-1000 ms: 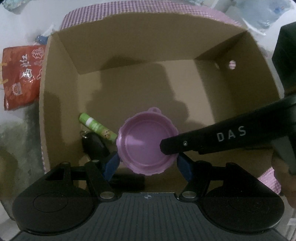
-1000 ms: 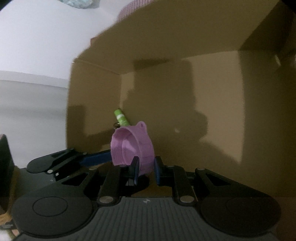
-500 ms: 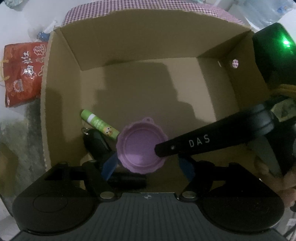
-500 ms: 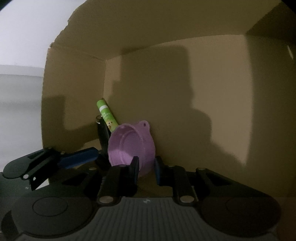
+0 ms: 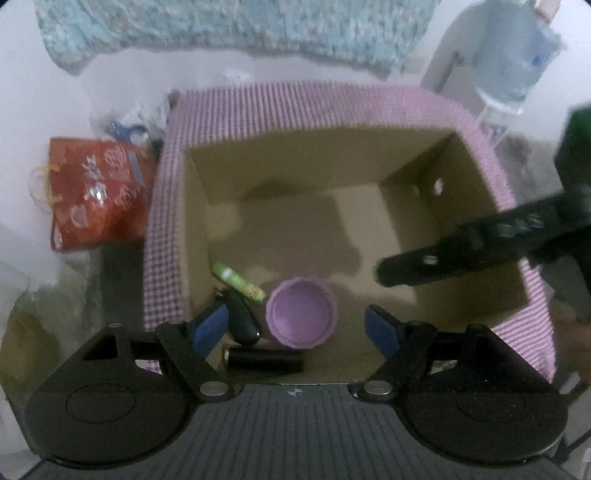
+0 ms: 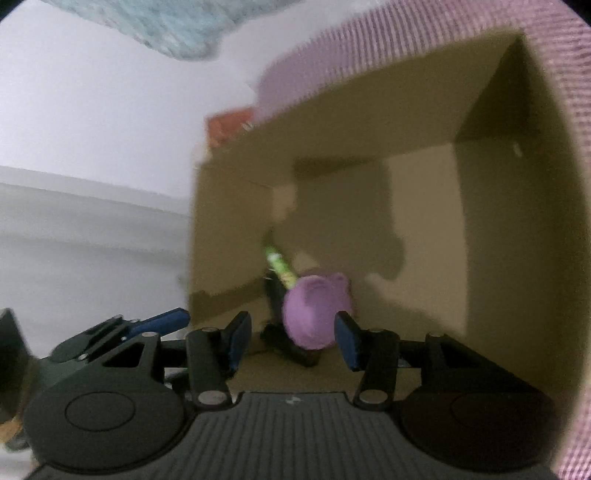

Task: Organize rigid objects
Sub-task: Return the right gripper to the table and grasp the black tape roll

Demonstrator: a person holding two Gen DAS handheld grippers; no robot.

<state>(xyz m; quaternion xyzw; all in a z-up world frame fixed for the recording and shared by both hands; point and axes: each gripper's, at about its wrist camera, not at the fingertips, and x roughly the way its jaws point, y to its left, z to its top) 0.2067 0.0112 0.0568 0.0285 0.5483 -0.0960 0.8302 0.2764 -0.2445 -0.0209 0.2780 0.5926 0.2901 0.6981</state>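
A purple round lid (image 5: 301, 318) lies flat on the floor of the cardboard box (image 5: 458, 229), free of both grippers. Beside it lie a green tube (image 5: 239, 282), a black key fob (image 5: 242, 317) and a black cylinder (image 5: 264, 362). My left gripper (image 5: 295, 328) hangs above the box's near side, its jaws opening wide with nothing pressed between them. My right gripper (image 6: 291, 341) is also opening; the purple lid (image 6: 314, 314) shows beyond its blue pads without touching them. In the left wrist view one finger of the right gripper (image 5: 443, 262) reaches in from the right.
The box has a purple checked outer skin (image 5: 295, 107) and tall walls. A red printed bag (image 5: 96, 192) lies left of it on the white surface. A blue patterned cloth (image 5: 236, 26) lies behind, and a clear water bottle (image 5: 513, 62) stands at the back right.
The right gripper has let go of the purple lid, which now lies flat on the box floor. Both grippers have risen and drawn back, and their jaws have widened.
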